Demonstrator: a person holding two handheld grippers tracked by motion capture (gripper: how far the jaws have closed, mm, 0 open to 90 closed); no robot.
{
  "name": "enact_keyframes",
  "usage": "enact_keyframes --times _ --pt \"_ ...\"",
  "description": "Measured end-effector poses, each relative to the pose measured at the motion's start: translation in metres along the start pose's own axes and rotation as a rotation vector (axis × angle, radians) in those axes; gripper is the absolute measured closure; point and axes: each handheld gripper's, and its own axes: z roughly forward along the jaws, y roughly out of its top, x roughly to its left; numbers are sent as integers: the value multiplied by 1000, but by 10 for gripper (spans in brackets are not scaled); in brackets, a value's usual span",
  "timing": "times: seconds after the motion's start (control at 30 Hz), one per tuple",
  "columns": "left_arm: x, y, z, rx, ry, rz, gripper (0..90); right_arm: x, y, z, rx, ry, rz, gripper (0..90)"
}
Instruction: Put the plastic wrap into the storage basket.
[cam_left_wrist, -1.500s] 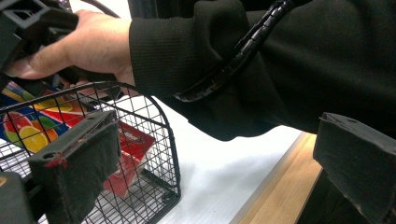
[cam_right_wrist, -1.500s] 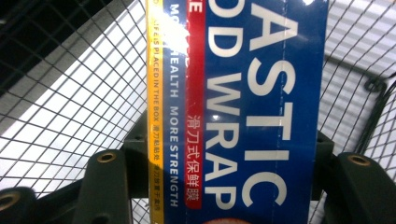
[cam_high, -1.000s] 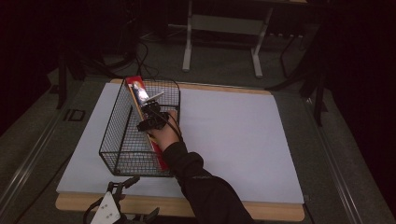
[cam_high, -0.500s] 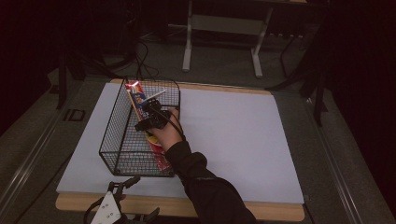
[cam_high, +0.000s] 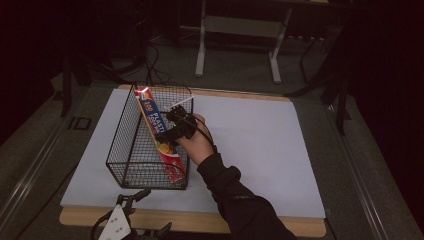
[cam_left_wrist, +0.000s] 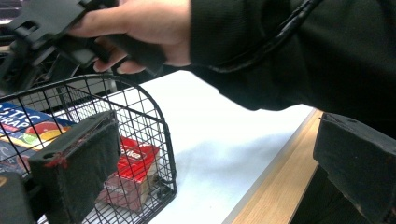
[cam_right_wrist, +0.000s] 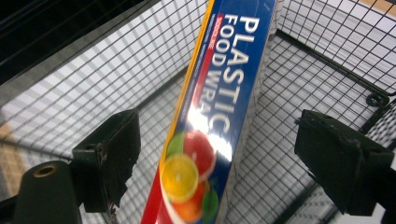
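Both black pads of the left gripper (cam_left_wrist: 224, 172) stand wide apart with nothing between them; through the gap show the rounded corner of the wire basket (cam_left_wrist: 154, 121), white table cover and the wooden table edge. From above, this gripper (cam_high: 131, 220) rests at about seven o'clock on the table, just below the basket's near end.

Next rightward, the wire basket (cam_high: 120, 150) lies lengthwise toward eleven o'clock. Inside it the plastic food wrap box (cam_high: 156, 134) leans along the right wall, its red end up at the far rim and its other end down at the near corner.

Over the basket's right rim, the right gripper (cam_high: 167, 131) points toward nine o'clock. Its jaws have just been opening; in the right gripper view the box (cam_right_wrist: 219, 116) runs between the two pads (cam_right_wrist: 109, 154), clear of both, so they hold nothing.
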Motion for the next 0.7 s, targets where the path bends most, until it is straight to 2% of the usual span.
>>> enact_keyframes --times 0.07,0.2,0.33,0.47,0.7 --pt "0 0 1 2 0 0 14 -3 -3 -6 -7 27 -18 148" --pt "-1 0 1 1 0 -1 14 -7 -8 -17 -17 -2 -46 147" --pt "0 0 2 6 1 -3 14 -14 -13 -27 -33 2 -48 143" --pt "0 -1 2 7 1 -6 14 -18 -21 -37 -46 -4 -70 141" --pt "1 -1 1 6 9 -4 14 -28 -41 -59 -62 -11 -83 141"
